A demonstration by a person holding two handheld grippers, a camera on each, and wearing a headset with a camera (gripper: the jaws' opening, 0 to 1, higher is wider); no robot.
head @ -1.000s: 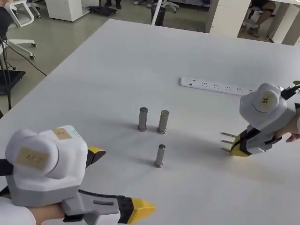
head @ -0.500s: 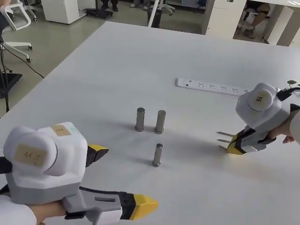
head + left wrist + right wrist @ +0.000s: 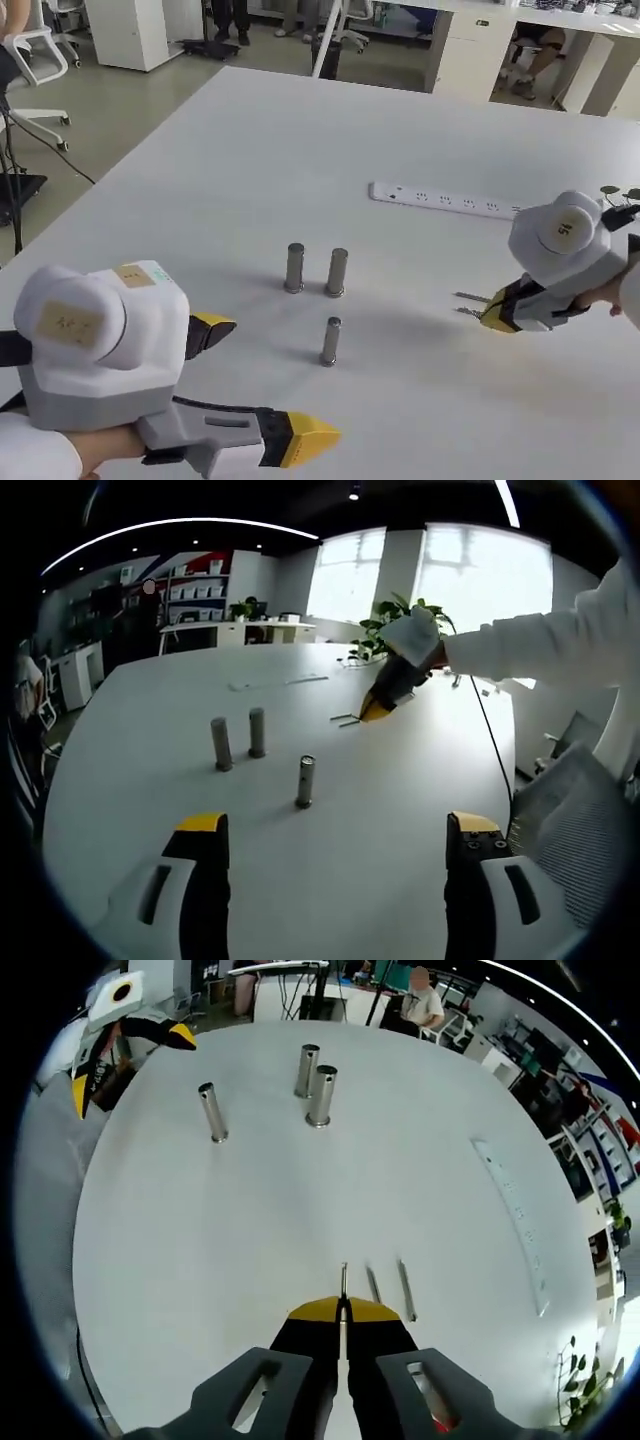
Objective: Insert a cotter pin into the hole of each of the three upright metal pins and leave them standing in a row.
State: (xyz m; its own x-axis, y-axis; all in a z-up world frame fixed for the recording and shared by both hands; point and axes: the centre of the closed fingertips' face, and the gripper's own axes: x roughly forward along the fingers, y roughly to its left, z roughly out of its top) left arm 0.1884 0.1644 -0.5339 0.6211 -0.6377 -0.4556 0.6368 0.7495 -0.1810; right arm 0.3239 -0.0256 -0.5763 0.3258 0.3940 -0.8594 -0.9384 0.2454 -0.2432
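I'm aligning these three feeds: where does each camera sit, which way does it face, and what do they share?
Head view: on the headset, facing forward and down at the table; left tongs and right tongs show.
Left gripper view: on the open left tongs, facing over the metal pins toward the right tongs and a white sleeve.
Right gripper view: on the right tongs, shut on a cotter pin, facing the left tongs.
Shared: all see the metal pins.

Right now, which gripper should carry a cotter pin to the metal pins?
Right. The right gripper is shut on a cotter pin, with two spares lying beside it. The left gripper is open and empty, likely better used for steadying a metal pin.
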